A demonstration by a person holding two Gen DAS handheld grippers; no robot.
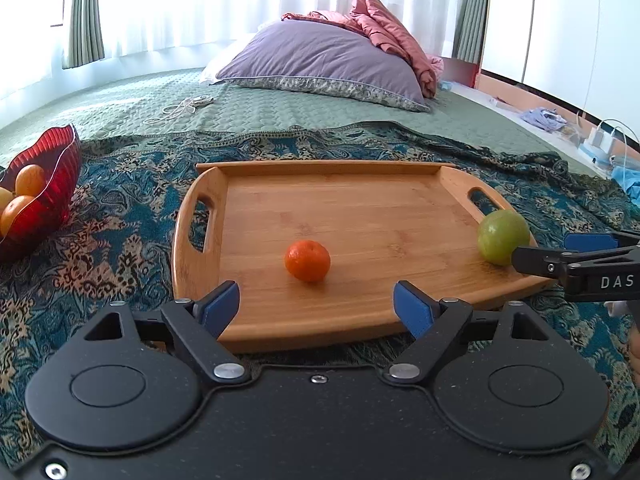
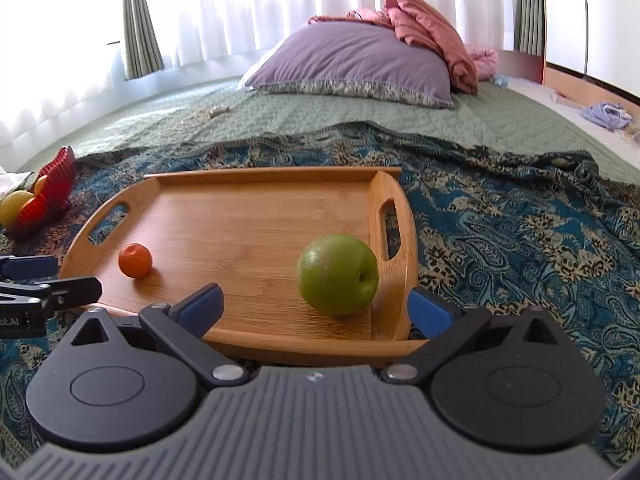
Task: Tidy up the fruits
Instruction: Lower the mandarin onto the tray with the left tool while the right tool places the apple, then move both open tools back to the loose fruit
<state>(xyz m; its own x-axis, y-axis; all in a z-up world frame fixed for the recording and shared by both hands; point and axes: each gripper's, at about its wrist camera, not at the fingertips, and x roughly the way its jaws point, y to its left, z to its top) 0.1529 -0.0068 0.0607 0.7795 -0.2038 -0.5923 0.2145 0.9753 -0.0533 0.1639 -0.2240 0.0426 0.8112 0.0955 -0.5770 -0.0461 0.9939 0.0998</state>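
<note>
A small orange (image 1: 307, 261) (image 2: 135, 260) lies on the wooden tray (image 1: 320, 166) (image 2: 260, 172), near its front middle. My left gripper (image 1: 316, 301) (image 2: 40, 276) is open just behind the orange, blue pads wide apart and touching nothing. A green apple (image 2: 338, 274) (image 1: 503, 237) rests at the tray's right end beside the handle slot. My right gripper (image 2: 316, 302) (image 1: 560, 250) stands open, its pads on either side of the apple's near edge and clear of it. A red glass bowl (image 1: 52, 184) (image 2: 56, 184) at the far left holds oranges and a yellow fruit.
The tray sits on a blue patterned cloth (image 1: 120, 248) spread over a green quilted bed. A purple pillow (image 1: 320, 60) and a pink blanket (image 1: 384, 28) lie at the back. A white cable (image 1: 180, 110) is on the quilt. Clutter lines the bed's right side.
</note>
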